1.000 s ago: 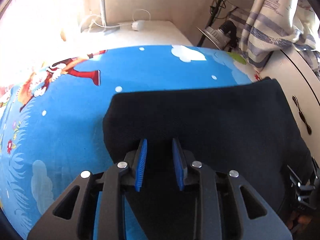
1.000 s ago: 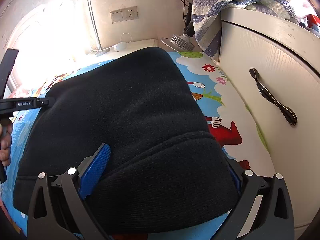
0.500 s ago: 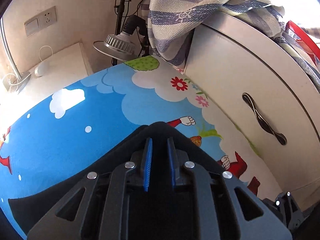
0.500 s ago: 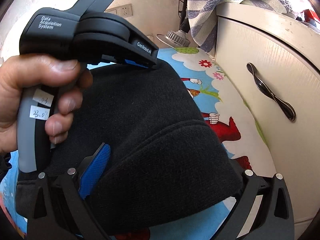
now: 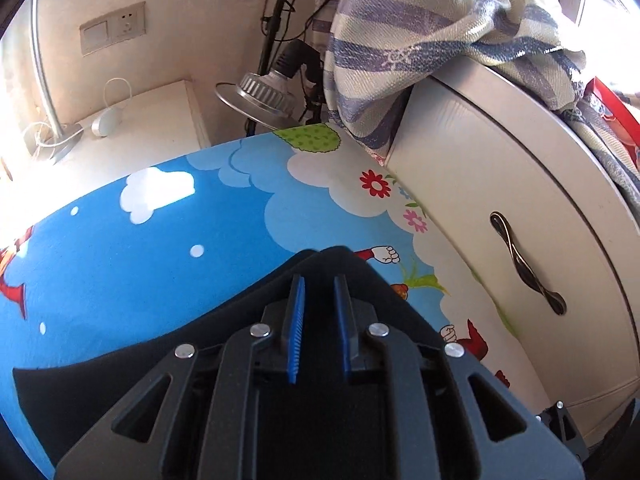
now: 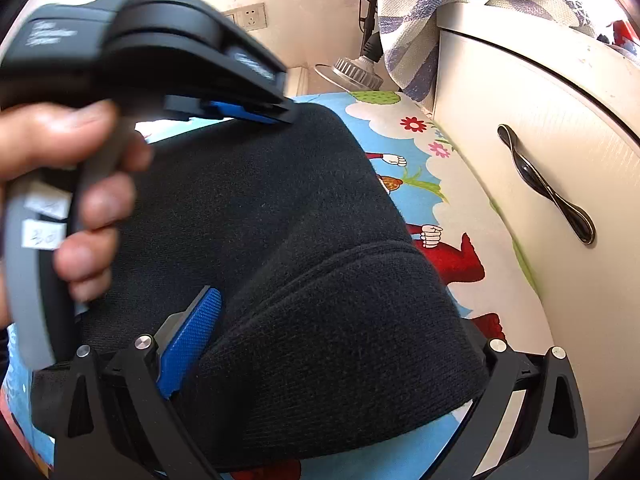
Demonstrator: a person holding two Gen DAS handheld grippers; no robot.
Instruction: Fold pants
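1. Left gripper (image 5: pixel 319 280): tilted down, jaws narrow, a fold of pants (image 6: pixel 280 220) pinched between pads.
2. Left hand (image 6: pixel 68 184): fingers wrapped round its handle.
3. Right gripper (image 6: pixel 344 344): jaws wide, straddling the bundle.

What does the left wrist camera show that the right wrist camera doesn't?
Only the left wrist view: the nightstand with a white cable, and a lamp pole. Only the right wrist view: a hand holding the left gripper, and the pants' thick folded edge in the wide right gripper. Both show the black pants, the cartoon sheet, the cabinet handle, the striped towel and the wall socket.
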